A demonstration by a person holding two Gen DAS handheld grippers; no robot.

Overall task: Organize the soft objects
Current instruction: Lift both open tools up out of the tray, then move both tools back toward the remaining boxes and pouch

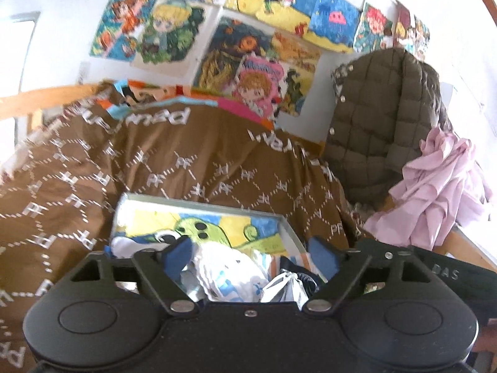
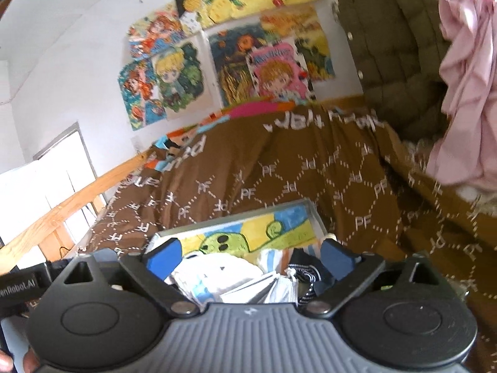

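A shallow box [image 1: 289, 233] with a colourful cartoon lining lies on the brown quilt [image 1: 192, 168]; it also shows in the right wrist view [image 2: 315, 220]. Inside it lie soft items: a white cloth with blue print [image 1: 226, 273], a striped piece [image 1: 298, 261] and a dark cord-tied item [image 2: 306, 275]. My left gripper [image 1: 251, 255] is open, its blue pads [image 1: 177, 256] spread over the white cloth. My right gripper [image 2: 248, 256] is open above the same pile [image 2: 217, 270], holding nothing.
A quilted olive jacket [image 1: 379, 115] and a pink garment [image 1: 441, 186] hang at the right; both show in the right wrist view, jacket [image 2: 391, 46] and garment [image 2: 466, 87]. A wooden bed rail [image 2: 71, 205] runs on the left. Cartoon posters [image 1: 242, 46] cover the wall.
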